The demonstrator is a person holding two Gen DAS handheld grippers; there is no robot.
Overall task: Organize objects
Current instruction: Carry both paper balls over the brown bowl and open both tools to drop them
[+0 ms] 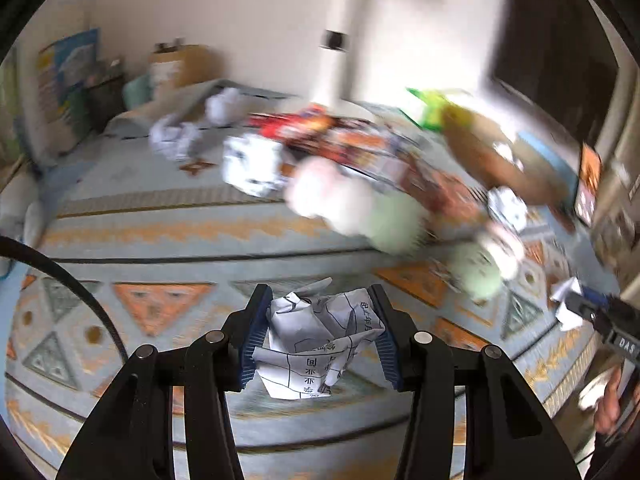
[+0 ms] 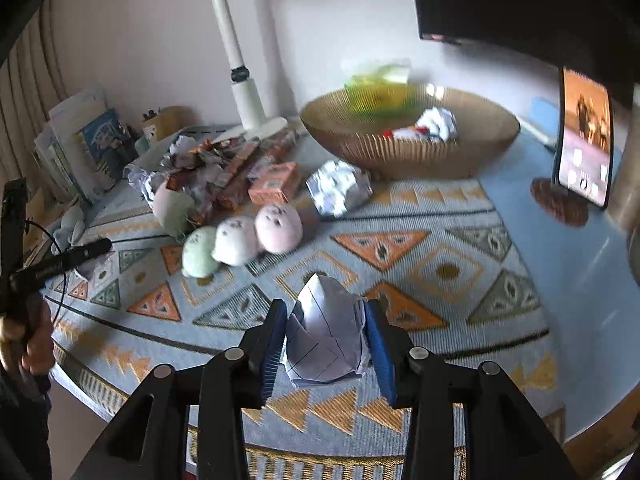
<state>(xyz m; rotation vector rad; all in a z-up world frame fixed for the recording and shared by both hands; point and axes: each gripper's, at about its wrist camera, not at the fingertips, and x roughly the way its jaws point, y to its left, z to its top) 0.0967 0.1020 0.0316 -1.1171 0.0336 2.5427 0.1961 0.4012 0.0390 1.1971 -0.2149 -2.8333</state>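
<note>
Right wrist view shows your right gripper [image 2: 326, 344] pinching a crumpled white paper ball ruled with thin lines [image 2: 326, 336], the blue pads pressed against both its sides, held above the patterned blue and orange woven table mat [image 2: 440, 264]. The wide ribbed amber glass bowl [image 2: 408, 148] lies ahead and a little to the right of that ball, well apart from it, and already holds a crumpled white wad [image 2: 438, 124] and a green and yellow packet [image 2: 378, 88]. If the paper belongs there, this is the arm nearer the bowl: its path runs forward, past the three pastel plush balls [image 2: 240, 240] on the left.

Your left gripper [image 1: 320, 332] is likewise clamped on a crumpled sheet printed with black characters [image 1: 320, 340], lifted clear of the mat. From that side the bowl [image 1: 492, 152] sits far off to the upper right, blurred, behind the clutter of snack wrappers [image 1: 320, 128] and plush balls [image 1: 352, 204]. So the left load has the longer reach across; watch the rim.
</note>
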